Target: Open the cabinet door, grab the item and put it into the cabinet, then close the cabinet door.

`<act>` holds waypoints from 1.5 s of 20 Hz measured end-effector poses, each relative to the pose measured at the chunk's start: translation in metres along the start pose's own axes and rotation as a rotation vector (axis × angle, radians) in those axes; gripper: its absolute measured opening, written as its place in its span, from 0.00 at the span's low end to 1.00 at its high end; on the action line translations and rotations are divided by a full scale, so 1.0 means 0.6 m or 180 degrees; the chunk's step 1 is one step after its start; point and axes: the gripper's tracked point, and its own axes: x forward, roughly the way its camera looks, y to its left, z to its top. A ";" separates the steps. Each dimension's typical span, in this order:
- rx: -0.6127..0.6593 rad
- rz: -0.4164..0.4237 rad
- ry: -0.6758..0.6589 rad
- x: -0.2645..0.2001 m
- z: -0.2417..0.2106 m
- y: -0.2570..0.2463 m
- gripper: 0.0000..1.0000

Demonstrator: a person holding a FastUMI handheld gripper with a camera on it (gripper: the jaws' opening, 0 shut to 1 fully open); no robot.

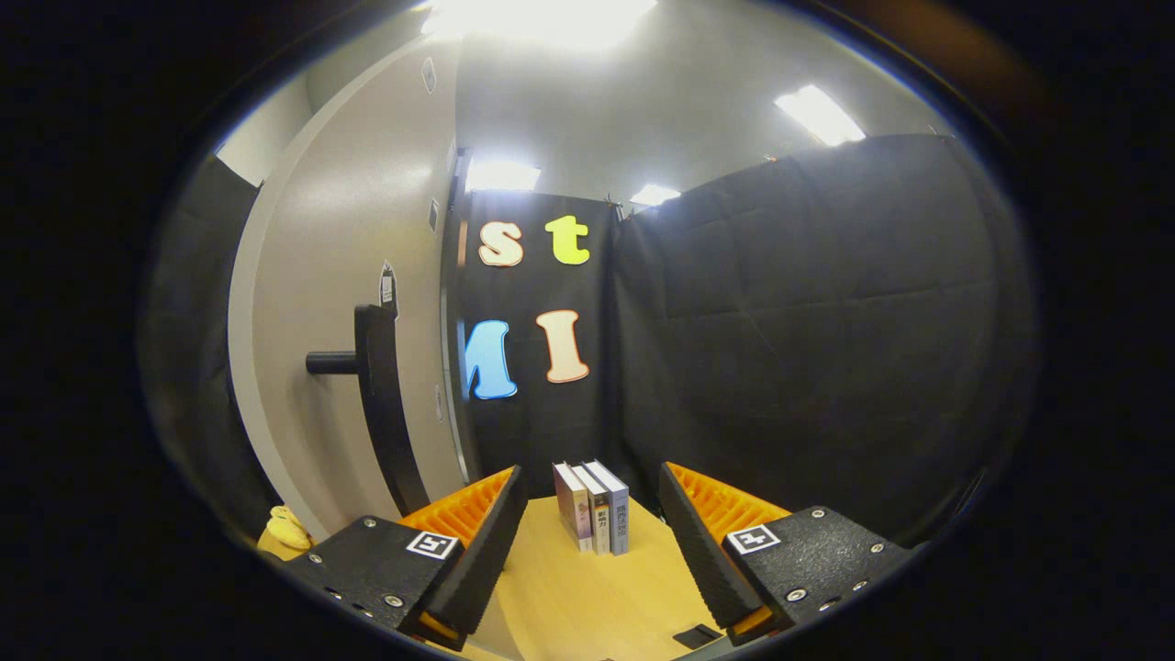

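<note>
The gripper is wide open and empty; the door handle stands upright, up-left beyond the left finger.

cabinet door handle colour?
Black handle on the pale grey cabinet door, clearest in the gripper view; gripper open.

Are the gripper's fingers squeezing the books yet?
Apart. The gripper view shows the gripper open, with the books standing untouched on the table beyond its fingertips.
</note>
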 end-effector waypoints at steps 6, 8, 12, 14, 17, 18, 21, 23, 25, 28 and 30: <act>-0.0012 0.0365 -0.0047 -0.015 0.009 0.086 0.90; -0.0013 0.0425 -0.0057 -0.014 0.011 0.104 0.91; -0.0010 0.0533 -0.0057 -0.010 0.011 0.138 0.91; -0.0017 0.0603 -0.0060 -0.009 0.013 0.158 0.90; -0.0024 0.0698 -0.0106 -0.005 0.018 0.189 0.91; -0.0028 0.0713 -0.0125 -0.004 0.022 0.198 0.91; -0.0018 0.0852 -0.0133 -0.002 0.019 0.238 0.91; -0.0017 0.0904 -0.0129 0.003 0.019 0.258 0.91; -0.0009 0.0968 -0.0137 0.005 0.019 0.283 0.91; -0.0001 0.1056 -0.0127 0.010 0.019 0.317 0.91; 0.0000 0.1117 -0.0112 0.017 0.018 0.347 0.92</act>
